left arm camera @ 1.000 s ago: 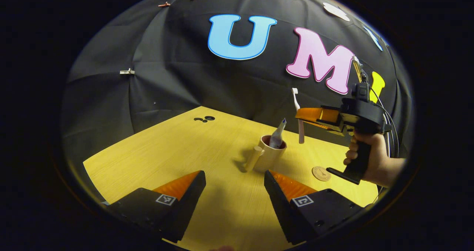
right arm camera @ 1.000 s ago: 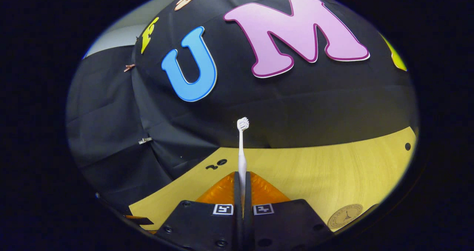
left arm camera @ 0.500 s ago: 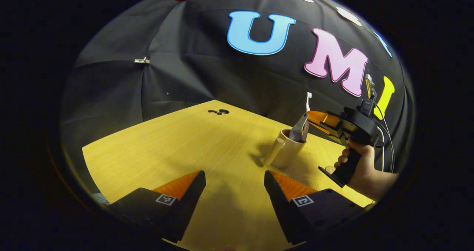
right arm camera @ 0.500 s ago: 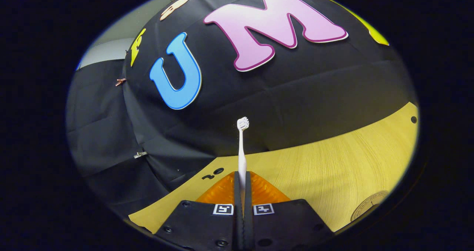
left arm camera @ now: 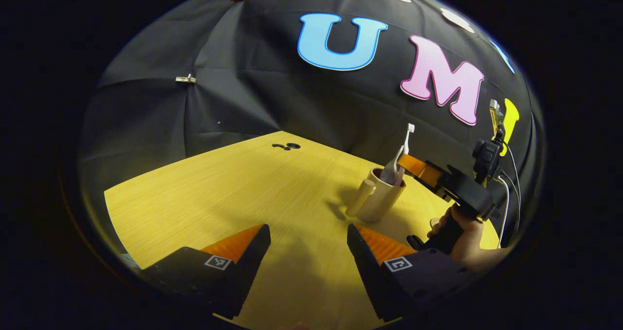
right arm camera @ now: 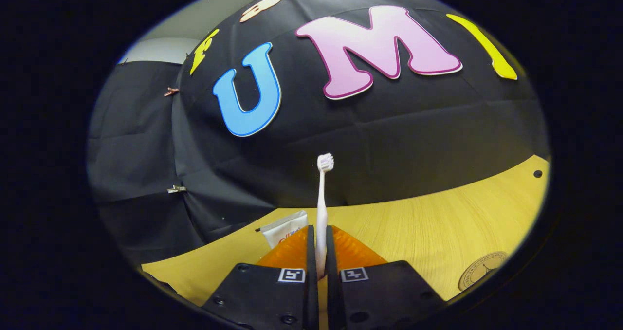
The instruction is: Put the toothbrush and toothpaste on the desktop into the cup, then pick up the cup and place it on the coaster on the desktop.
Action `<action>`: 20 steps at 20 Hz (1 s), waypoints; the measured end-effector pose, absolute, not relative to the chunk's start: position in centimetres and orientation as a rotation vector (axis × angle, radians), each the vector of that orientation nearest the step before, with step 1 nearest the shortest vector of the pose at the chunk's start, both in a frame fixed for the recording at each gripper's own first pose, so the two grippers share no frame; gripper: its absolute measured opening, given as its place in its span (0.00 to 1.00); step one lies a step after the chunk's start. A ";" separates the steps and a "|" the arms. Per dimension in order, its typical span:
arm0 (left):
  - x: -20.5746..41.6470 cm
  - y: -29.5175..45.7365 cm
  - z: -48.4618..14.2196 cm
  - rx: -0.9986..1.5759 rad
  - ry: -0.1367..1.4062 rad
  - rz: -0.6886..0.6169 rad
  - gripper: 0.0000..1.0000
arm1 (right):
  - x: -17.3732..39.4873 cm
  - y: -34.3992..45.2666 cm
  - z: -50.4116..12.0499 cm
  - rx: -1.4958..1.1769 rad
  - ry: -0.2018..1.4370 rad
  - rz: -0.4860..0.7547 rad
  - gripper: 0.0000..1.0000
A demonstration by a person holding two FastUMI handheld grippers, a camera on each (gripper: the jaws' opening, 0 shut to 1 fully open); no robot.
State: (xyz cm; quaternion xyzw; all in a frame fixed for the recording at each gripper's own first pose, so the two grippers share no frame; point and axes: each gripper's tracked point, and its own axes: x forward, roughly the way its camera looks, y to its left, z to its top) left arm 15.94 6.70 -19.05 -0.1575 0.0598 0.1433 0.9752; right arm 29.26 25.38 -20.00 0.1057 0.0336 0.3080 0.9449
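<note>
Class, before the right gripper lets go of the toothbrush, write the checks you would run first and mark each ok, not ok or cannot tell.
1. Toothpaste already in the cup: ok.
2. Toothbrush upright, bristles up, lower end inside the cup: ok in the left gripper view.
3. Right gripper closed on the toothbrush handle: ok.
4. Toothbrush end resting on the cup's bottom: cannot tell, hidden by the cup's wall.
5. Left gripper open and clear of the cup: ok.
6. Coaster free on the desktop: ok.
</note>
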 end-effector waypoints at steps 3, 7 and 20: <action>16.7 5.8 -18.3 -0.291 0.123 0.253 0.98 | 29.5 23.3 -19.7 0.206 0.086 0.587 0.25; 18.6 4.6 -16.6 -0.221 0.140 0.159 0.98 | 30.3 17.9 -18.2 0.193 0.085 0.512 1.00; 25.4 3.2 -15.5 0.137 0.420 -0.162 0.98 | 29.3 -2.5 -16.8 0.091 0.134 0.243 0.98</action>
